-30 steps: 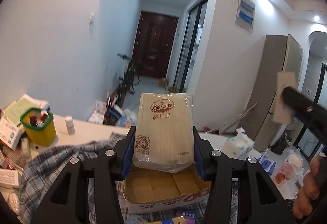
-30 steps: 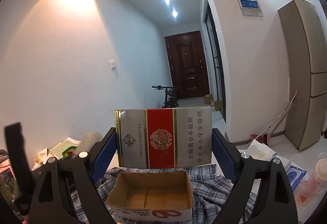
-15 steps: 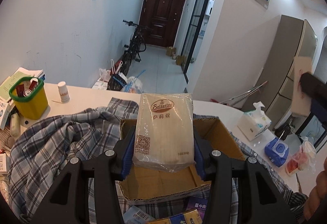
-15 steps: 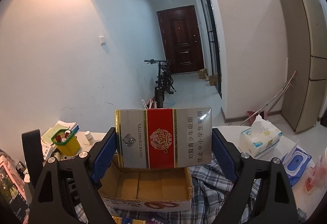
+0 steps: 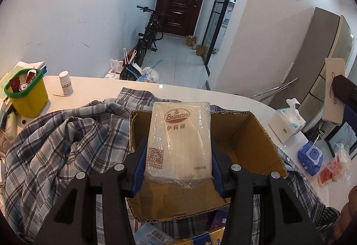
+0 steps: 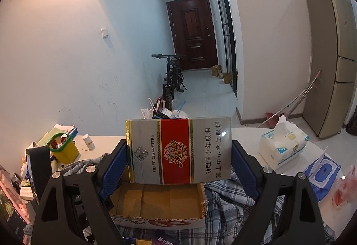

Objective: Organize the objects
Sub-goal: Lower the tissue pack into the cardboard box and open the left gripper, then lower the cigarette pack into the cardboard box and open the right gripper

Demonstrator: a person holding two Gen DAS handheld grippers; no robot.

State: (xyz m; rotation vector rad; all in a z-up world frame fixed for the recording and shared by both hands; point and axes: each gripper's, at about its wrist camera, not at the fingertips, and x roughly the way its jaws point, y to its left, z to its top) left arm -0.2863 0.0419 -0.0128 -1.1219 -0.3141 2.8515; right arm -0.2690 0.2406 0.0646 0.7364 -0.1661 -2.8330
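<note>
Napkin pack [image 5: 178, 140]: clamped between the left gripper [image 5: 177, 163] pads, above the open cardboard box [image 5: 263, 133]. Cigarette carton [image 6: 178, 151]: pinched by the right gripper [image 6: 178, 166], over the same box. Box sits on plaid shirt [image 5: 55, 144], white table [image 5: 93, 86]; hallway, bicycle [image 5: 148, 32] beyond.

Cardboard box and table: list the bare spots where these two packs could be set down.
The cardboard box floor is bare. Bare tabletop lies between pill bottle and plaid shirt. Crowded around yellow bin and tissue pack.
</note>
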